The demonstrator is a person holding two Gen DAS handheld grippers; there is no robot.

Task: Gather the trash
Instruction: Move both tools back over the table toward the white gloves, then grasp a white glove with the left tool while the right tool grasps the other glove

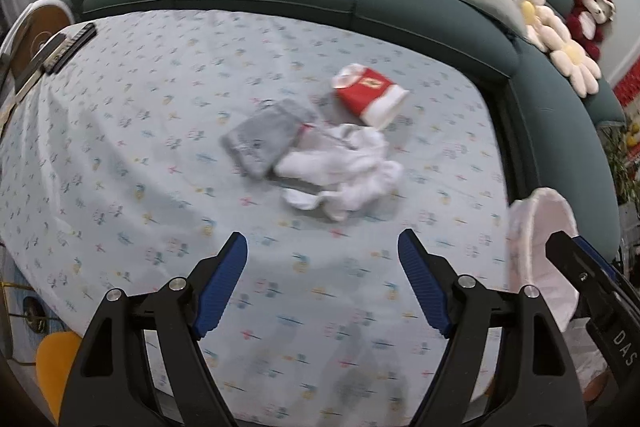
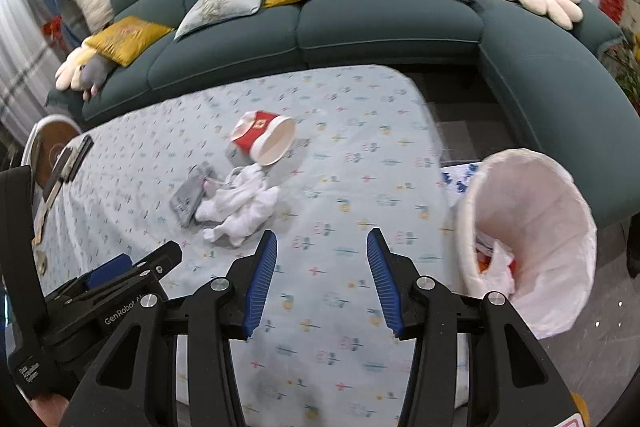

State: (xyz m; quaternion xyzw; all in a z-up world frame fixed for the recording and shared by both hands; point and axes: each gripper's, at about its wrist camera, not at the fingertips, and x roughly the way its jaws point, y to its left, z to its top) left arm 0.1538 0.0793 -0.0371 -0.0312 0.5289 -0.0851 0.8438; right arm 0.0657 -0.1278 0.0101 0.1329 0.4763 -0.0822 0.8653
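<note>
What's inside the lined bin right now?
The bin already holds crumpled white trash with something orange beneath. Its near wall hides the rest of the bottom.

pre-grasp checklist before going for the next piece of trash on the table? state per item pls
1. left gripper jaws apart, nothing between them: ok.
2. right gripper jaws apart, nothing between them: ok.
3. Trash in view on the table: red paper cup on its side, white crumpled tissue, grey packet: ok.
4. Path to the tissue free of other things: ok.
5. Lined bin at the table's right edge, mouth tilted toward the grippers, already holds some trash: ok.
6. Tissue and packet apart or tangled: cannot tell, they touch and the picture is blurred.
</note>
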